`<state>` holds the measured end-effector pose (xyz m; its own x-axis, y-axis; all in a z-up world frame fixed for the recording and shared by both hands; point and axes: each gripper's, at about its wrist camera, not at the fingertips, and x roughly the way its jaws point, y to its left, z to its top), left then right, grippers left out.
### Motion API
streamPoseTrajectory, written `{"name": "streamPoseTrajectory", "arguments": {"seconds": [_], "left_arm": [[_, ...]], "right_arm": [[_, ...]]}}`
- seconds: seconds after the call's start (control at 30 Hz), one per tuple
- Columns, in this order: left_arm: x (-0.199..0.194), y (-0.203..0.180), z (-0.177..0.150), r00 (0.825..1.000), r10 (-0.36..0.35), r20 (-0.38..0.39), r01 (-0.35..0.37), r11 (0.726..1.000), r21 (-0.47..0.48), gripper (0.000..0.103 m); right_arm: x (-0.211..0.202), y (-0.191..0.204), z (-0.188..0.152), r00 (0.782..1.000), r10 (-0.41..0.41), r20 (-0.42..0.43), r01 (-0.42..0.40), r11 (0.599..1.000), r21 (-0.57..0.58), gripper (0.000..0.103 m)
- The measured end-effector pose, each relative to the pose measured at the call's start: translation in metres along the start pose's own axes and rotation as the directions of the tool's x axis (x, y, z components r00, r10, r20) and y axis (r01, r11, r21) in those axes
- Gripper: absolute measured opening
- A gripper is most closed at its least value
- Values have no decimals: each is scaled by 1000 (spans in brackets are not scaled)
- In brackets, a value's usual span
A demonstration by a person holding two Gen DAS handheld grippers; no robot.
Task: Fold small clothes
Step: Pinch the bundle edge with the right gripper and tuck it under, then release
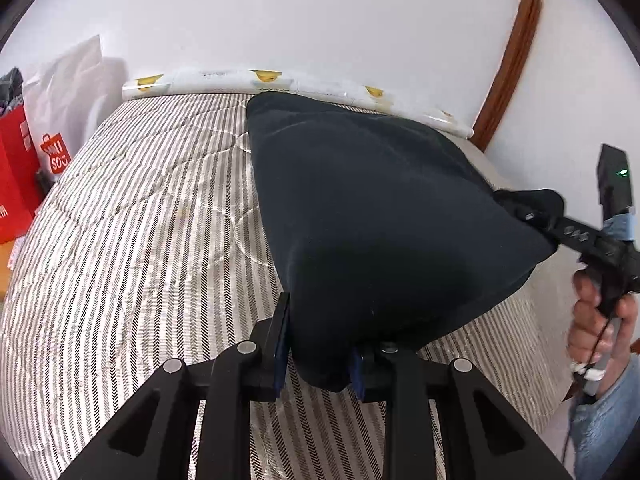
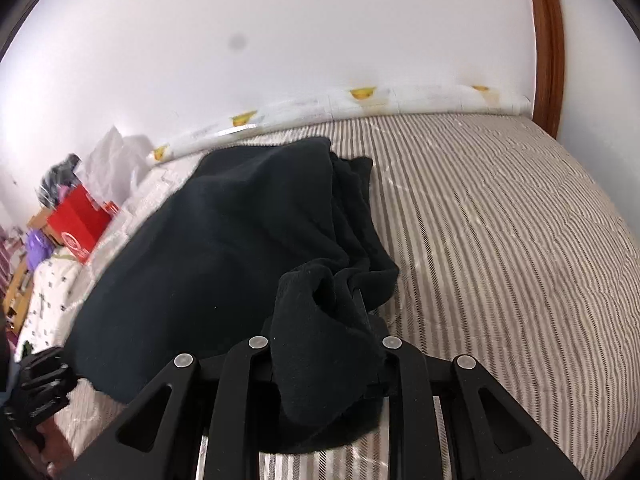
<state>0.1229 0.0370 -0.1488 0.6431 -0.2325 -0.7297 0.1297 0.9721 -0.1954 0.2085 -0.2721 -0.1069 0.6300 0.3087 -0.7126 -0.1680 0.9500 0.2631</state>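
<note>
A black garment (image 1: 376, 208) is stretched in the air above a striped bed, its far edge resting near the wall. My left gripper (image 1: 320, 360) is shut on its near corner, cloth bunched between the blue pads. At the right of the left wrist view, my right gripper (image 1: 520, 210) clamps the other corner, held by a person's hand (image 1: 600, 320). In the right wrist view the black garment (image 2: 224, 248) drapes leftward, and my right gripper (image 2: 328, 344) is shut on a thick fold that hides its fingertips. The left gripper's body (image 2: 40, 376) shows at the lower left.
The striped quilt (image 1: 140, 240) covers the bed. A white roll with yellow prints (image 1: 260, 80) lies along the wall. Red boxes and a white shopping bag (image 1: 56, 128) stand at the left. A brown wooden frame (image 1: 516, 56) rises at the right.
</note>
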Motion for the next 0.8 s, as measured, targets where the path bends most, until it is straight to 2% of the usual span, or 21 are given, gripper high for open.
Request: {"name": "streamPoseTrajectory", "arguments": {"seconds": [0.1,0.23,0.33,0.43,0.5,0.57,0.6,0.67,0.7,0.8], "left_arm": [[3,-11,0,1000,23,-7,-22,999,25,25],[3,-15,-2,999,30,-32,-29,999,33,27],[-7,-13,-3,999,7,-49,-6,999,33,30],[-25,-13,-8,999,-6,-42,7,999,43,33],[-39,-14,-10,999,-39,-10,39,999,29,41],[-53,-17,-10,997,-70,25,69,997,26,56],[-59,-20,-8,996,-77,44,75,996,38,56],[-64,-28,-1,997,-42,66,37,997,70,57],[-64,-30,4,997,-29,71,23,997,79,57],[-53,-31,17,998,-12,69,7,997,74,57]], "right_arm": [[-7,-13,-7,999,34,-3,-34,999,18,22],[-11,-18,-17,999,10,-32,-10,1000,1,27],[-33,-14,-14,998,-54,14,54,998,-13,29],[-59,-6,-5,989,-111,98,116,992,-50,29],[-68,2,3,984,-118,132,129,988,-81,29],[-66,9,6,985,-100,141,114,988,-101,29],[-61,11,7,989,-85,123,98,989,-109,29],[-43,14,2,997,-45,61,52,991,-126,29],[-35,12,-3,998,-52,38,56,990,-126,29],[-13,-3,-24,988,-151,-4,150,983,-102,26]]}}
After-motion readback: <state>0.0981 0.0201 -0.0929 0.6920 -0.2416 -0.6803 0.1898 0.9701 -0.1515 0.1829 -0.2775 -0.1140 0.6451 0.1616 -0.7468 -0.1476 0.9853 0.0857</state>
